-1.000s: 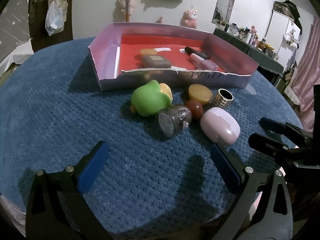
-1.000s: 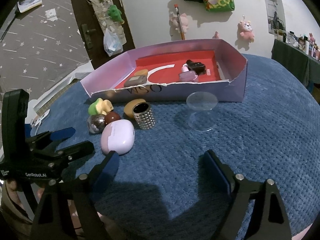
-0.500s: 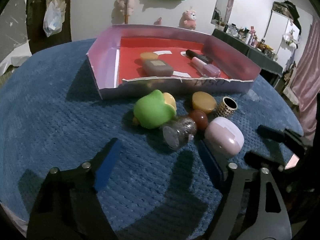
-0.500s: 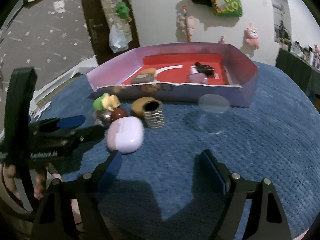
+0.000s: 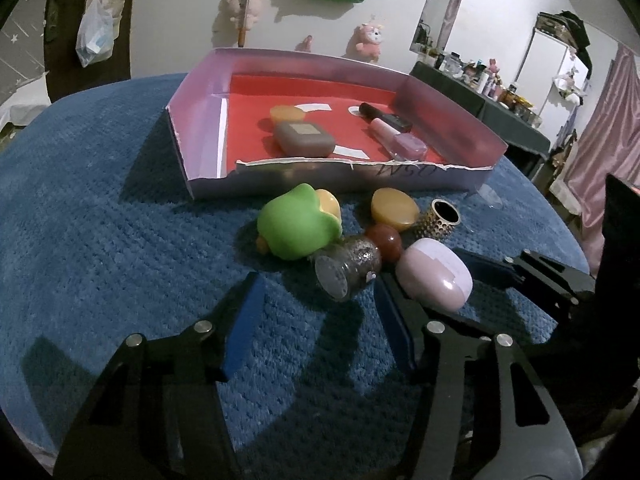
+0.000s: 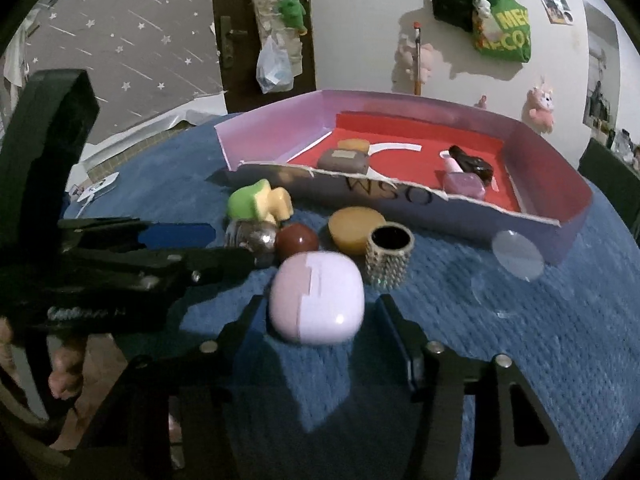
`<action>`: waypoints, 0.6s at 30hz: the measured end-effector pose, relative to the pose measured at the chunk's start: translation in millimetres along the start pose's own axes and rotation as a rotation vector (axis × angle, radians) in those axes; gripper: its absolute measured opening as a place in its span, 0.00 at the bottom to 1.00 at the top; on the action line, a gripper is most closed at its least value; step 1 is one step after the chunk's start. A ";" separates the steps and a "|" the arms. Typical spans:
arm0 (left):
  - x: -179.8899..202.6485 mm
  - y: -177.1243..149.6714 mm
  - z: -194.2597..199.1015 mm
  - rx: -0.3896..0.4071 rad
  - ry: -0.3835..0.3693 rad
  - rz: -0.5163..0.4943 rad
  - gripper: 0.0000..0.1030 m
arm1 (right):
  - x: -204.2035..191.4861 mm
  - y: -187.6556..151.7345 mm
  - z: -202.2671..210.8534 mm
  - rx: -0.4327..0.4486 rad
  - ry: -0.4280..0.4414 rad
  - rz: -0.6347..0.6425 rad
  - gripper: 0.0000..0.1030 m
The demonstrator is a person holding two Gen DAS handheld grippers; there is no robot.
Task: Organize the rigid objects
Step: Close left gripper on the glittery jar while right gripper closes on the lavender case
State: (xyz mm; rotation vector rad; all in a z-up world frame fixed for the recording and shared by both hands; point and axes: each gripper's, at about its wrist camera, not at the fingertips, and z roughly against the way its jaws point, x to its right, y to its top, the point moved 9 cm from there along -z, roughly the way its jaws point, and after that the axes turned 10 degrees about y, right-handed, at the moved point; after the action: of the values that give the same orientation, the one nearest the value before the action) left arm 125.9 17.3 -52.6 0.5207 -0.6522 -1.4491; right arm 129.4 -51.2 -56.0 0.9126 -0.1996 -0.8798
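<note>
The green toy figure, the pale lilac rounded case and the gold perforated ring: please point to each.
green toy figure (image 5: 294, 226), left wrist view, on its rounded green body.
pale lilac rounded case (image 6: 318, 302), right wrist view, on its glossy top.
gold perforated ring (image 6: 390, 258), right wrist view, on its studded side wall.

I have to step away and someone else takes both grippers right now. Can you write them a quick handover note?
Left gripper: jaws closing, nothing gripped, the glitter jar just ahead.
Right gripper: jaws closing around the lilac case, not yet gripped.
Done: soap bar, amber disc, polish bottle and dark tube lie in the box.
Left on the blue cloth: green toy, jar, red ball, yellow disc, studded ring, lilac case.
</note>
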 end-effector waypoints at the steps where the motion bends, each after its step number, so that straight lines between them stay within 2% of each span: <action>1: 0.0 -0.1 0.0 0.000 0.000 0.000 0.54 | 0.9 1.6 -2.3 -0.001 -0.003 -0.001 0.57; 7: 7.7 3.7 -3.9 -0.003 -0.012 -0.012 0.54 | 23.8 4.4 3.2 0.008 -0.092 -0.037 0.55; 11: 18.3 7.1 -8.7 -0.004 -0.030 -0.033 0.54 | 42.0 0.9 13.3 0.019 -0.112 -0.083 0.54; 18: 26.7 14.5 -17.2 0.003 -0.028 -0.062 0.54 | 44.6 1.1 12.8 0.025 -0.103 -0.076 0.55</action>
State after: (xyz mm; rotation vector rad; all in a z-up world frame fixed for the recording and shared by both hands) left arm 148.5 -9.4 -52.7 0.5278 -0.6650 -1.5157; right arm 152.5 -91.5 -56.1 0.9033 -0.2671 -0.9976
